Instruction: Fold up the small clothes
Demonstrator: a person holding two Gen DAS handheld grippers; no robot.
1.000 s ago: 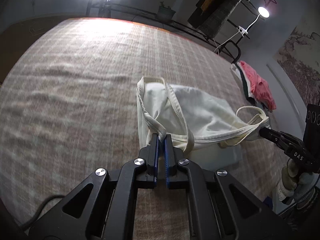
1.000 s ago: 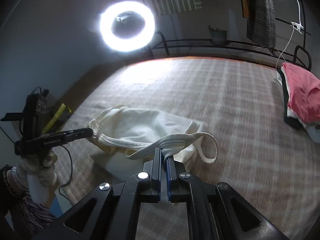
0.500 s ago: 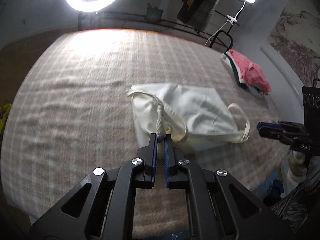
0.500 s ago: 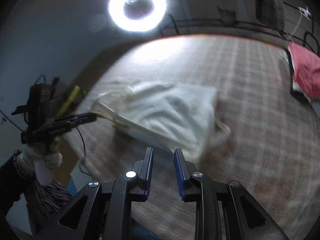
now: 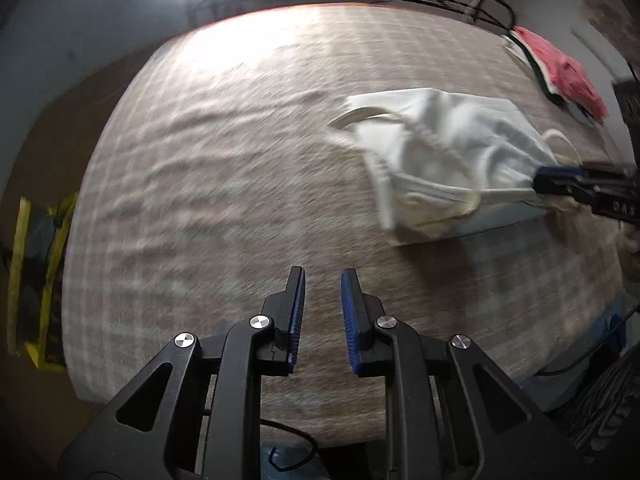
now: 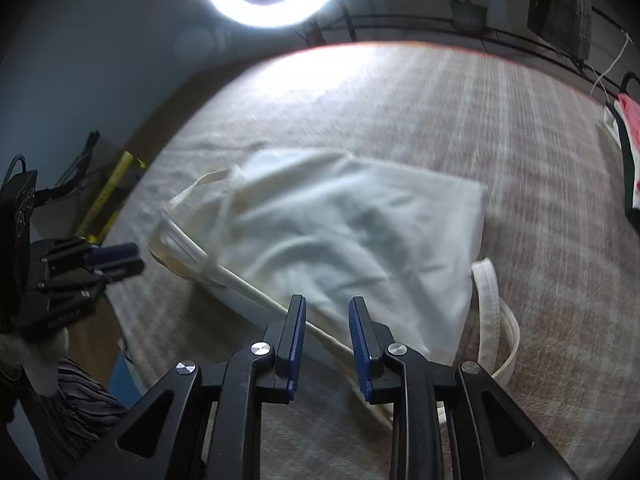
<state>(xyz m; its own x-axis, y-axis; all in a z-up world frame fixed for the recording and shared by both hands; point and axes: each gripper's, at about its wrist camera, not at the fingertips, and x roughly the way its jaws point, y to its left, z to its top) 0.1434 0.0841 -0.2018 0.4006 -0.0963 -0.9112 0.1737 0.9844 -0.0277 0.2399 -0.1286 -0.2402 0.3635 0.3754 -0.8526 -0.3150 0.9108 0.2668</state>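
Cloth: one white garment (image 6: 340, 232) on the plaid bed (image 5: 224, 152), two hand-held grippers, left (image 5: 323, 276) and right (image 6: 327, 304), both released.

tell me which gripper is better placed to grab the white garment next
Right. The right gripper is open at the white garment's near edge; the left gripper is open over bare bedspread, away from it.

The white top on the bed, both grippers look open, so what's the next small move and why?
Probably bring the right gripper down onto the edge band running between its open fingers and close. The white top lies rumpled and unfolded on the checked bedspread, with nothing held, and the left gripper hovers open off to its side.
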